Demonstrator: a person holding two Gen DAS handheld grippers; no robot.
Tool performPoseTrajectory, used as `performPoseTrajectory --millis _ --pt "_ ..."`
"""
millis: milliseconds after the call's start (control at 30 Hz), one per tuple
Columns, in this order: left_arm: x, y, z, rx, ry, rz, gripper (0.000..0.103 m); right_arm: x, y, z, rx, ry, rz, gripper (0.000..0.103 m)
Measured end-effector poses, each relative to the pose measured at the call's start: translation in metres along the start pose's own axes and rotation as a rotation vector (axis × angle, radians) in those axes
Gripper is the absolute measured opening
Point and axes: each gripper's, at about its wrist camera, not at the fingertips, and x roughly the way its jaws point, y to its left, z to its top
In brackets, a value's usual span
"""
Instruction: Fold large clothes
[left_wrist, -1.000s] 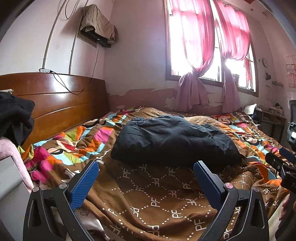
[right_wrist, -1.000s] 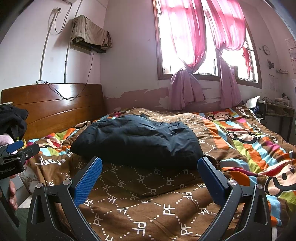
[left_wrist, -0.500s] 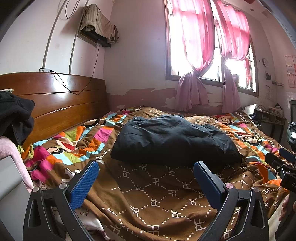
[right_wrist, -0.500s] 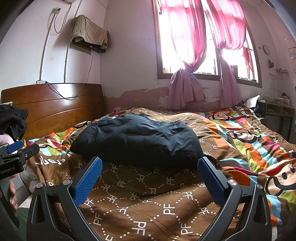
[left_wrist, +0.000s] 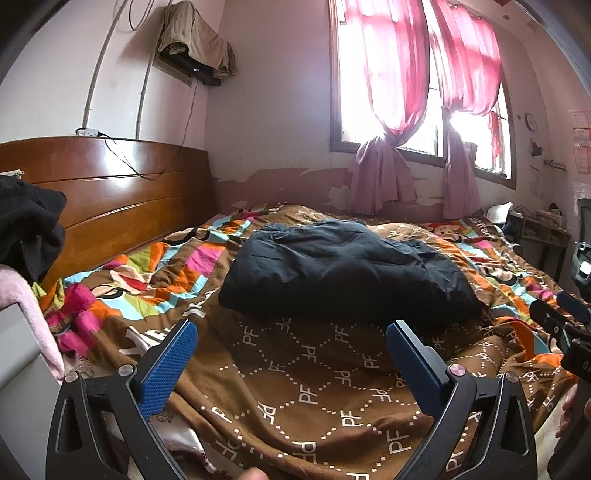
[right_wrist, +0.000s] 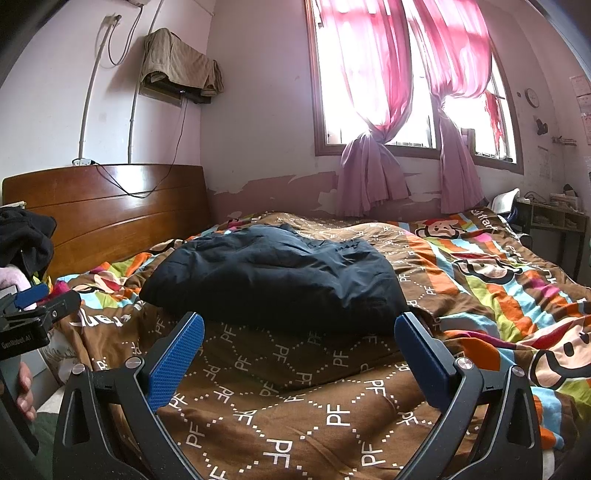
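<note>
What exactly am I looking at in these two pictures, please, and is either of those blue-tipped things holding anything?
No robot here: a person carries a hand-held two-finger tool in each hand, each with a fisheye camera looking along its fingers. One picture comes from the left tool, the other from the right tool. Both are open and hold nothing. Ahead lies a bed with a patterned brown quilt. On it rests a bundled dark garment, untouched. In the left view, the right tool shows at the right edge.
</note>
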Motion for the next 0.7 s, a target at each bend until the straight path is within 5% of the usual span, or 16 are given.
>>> performPoseTrajectory --millis 167,700 --pt "0.002 -0.004 -0.003 0.02 0.009 0.093 0.103 0.002 -0.002 -0.003 -0.005 0.007 0.003 0.102" --pt "0.007 -0.011 -0.008 0.05 0.047 0.039 0.103 0.005 -0.006 -0.003 -0.005 0.02 0.004 0.102"
